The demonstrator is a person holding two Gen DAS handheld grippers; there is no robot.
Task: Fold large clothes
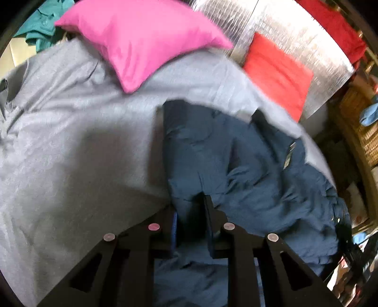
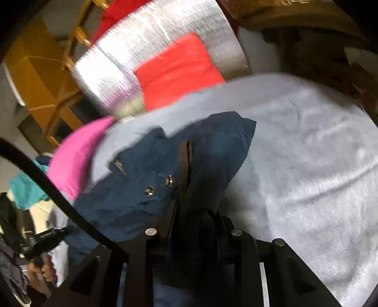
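Note:
A dark navy garment [image 1: 248,170] with metal snaps lies crumpled on the grey bedspread [image 1: 70,146]. In the left wrist view my left gripper [image 1: 190,209] is at the garment's near left edge, its jaws narrow with a fold of navy cloth pinched between them. In the right wrist view the same navy garment [image 2: 141,179] hangs lifted and draped over my right gripper [image 2: 187,153]. Its fingers are nearly together on the cloth, and the fabric hides the right finger. The picture is blurred.
A pink pillow [image 1: 141,40] and a red pillow [image 1: 278,73] lie at the head of the bed against a silver foil panel [image 1: 295,35]. A teal garment [image 1: 45,21] sits at the far left. Wicker shelves [image 1: 363,122] stand on the right. A hand [image 2: 40,266] holds the other gripper.

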